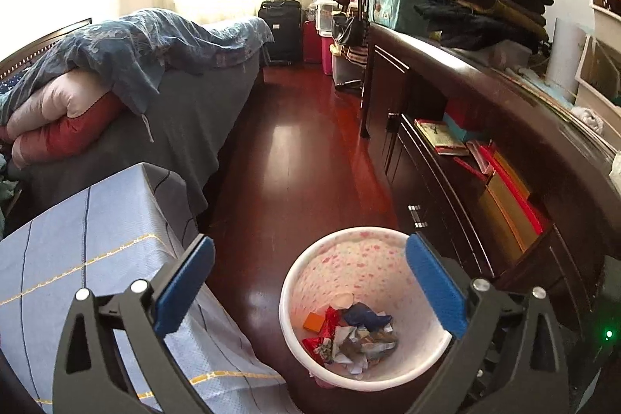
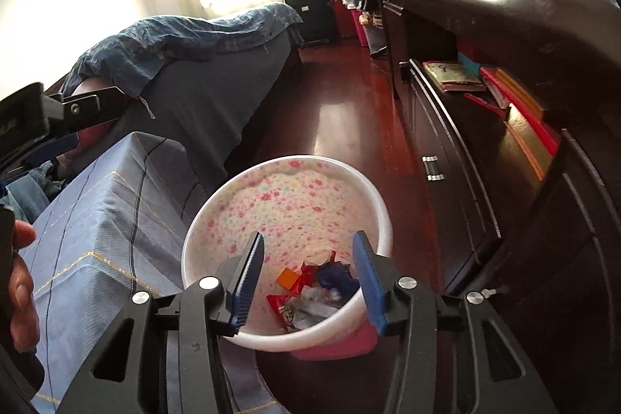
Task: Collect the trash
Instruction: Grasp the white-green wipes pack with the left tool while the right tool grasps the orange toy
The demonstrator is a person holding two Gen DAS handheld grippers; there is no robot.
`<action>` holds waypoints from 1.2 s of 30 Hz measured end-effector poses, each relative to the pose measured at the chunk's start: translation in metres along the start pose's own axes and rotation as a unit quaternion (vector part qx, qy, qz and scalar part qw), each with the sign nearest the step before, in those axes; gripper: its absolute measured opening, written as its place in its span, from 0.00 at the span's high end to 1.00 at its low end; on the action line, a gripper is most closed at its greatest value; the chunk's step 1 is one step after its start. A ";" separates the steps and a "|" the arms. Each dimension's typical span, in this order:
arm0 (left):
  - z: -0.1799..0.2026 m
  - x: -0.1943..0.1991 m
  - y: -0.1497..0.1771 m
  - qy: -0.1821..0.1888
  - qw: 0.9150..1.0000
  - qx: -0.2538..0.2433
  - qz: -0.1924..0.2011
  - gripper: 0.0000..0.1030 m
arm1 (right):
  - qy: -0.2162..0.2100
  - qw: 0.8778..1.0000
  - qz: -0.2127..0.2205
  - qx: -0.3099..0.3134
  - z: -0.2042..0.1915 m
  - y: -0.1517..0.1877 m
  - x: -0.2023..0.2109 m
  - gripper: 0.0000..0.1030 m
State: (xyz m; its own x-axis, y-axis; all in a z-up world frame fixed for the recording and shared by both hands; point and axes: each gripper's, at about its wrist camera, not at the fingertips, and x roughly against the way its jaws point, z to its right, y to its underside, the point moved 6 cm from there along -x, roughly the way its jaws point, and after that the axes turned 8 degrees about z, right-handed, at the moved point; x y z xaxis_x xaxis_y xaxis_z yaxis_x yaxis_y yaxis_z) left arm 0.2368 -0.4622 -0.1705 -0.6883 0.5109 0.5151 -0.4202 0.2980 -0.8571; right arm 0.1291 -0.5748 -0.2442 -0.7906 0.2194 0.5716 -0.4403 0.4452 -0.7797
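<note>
The round white plastic waste bin with a pink-flowered liner (image 1: 361,251) stands on the dark red wooden floor (image 1: 302,150), crumpled wrappers (image 2: 310,293) at its bottom. Left gripper (image 1: 310,282) and right gripper (image 2: 308,276) hang above it, both spread wide, empty.

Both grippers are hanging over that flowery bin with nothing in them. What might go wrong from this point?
1. The right gripper hangs open just over the bin's white rim; dipping lower might knock the bin, which looks light, and tip out the wrappers.
2. The left gripper, open too, sits between the cloth-covered table and the dark cabinet, so a wide swing may hit either.
</note>
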 end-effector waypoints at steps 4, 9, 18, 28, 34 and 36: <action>-0.010 0.015 -0.002 -0.008 1.000 0.002 0.007 0.04 | 0.006 1.000 0.009 -0.002 -0.006 -0.002 0.018 0.48; -0.041 0.049 -0.002 -0.035 0.999 0.003 0.027 0.04 | -0.003 0.999 0.030 0.011 -0.032 -0.007 0.045 0.42; -0.140 0.116 0.020 -0.100 0.994 0.036 0.037 0.04 | -0.068 0.995 0.047 0.064 -0.125 -0.004 0.085 0.31; -0.281 0.197 0.087 -0.205 0.978 0.049 0.007 0.04 | -0.158 0.971 0.034 0.176 -0.256 0.031 0.112 0.27; -0.368 0.227 0.137 -0.262 0.954 0.141 -0.038 0.04 | -0.196 0.955 0.017 0.224 -0.321 0.059 0.121 0.27; -0.387 0.231 0.148 -0.272 0.946 0.173 -0.042 0.04 | -0.204 0.950 0.015 0.236 -0.338 0.066 0.124 0.27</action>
State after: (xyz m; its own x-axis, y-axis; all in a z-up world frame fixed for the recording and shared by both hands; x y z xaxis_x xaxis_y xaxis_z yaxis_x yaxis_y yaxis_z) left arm 0.2444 0.0119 -0.1823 -0.8061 -0.0215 0.5914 -0.5913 -0.0106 -0.8064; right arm 0.1458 -0.2245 -0.1385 -0.8630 -0.1724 0.4749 -0.4797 -0.0152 -0.8773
